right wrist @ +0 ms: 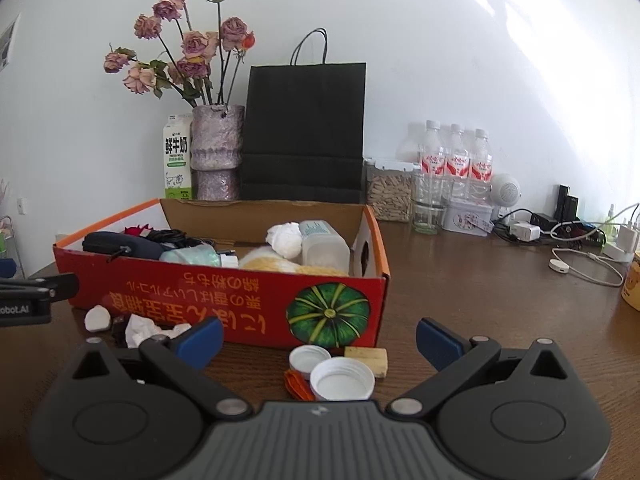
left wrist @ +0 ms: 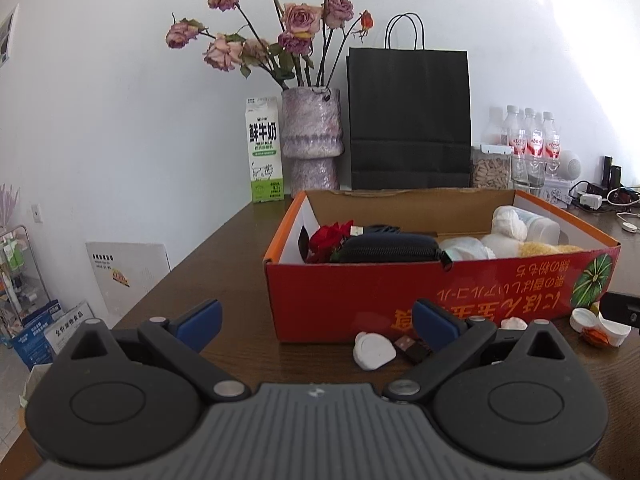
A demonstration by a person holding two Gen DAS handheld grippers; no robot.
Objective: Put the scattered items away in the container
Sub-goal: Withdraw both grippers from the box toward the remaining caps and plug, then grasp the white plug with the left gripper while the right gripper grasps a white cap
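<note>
A red cardboard box [left wrist: 340,292] [right wrist: 240,292] stands on the brown table and holds a dark pouch [left wrist: 390,249], a red flower [left wrist: 330,238], a plastic bottle [right wrist: 324,246] and soft white and yellow items. In front of it lie a white lump [left wrist: 374,350] [right wrist: 97,319], small dark blocks [left wrist: 412,347], crumpled white paper [right wrist: 140,330], two white caps [right wrist: 342,380] [left wrist: 584,318], an orange scrap [right wrist: 296,384] and a tan block [right wrist: 370,360]. My left gripper [left wrist: 318,326] is open, just short of the white lump. My right gripper [right wrist: 320,340] is open around the caps.
Behind the box stand a milk carton [left wrist: 264,152], a vase of dried roses [left wrist: 312,136], a black paper bag [left wrist: 408,120], water bottles [right wrist: 456,160] and a jar [right wrist: 390,192]. Chargers and cables [right wrist: 560,236] lie at the right. The table's left edge drops to floor clutter [left wrist: 44,320].
</note>
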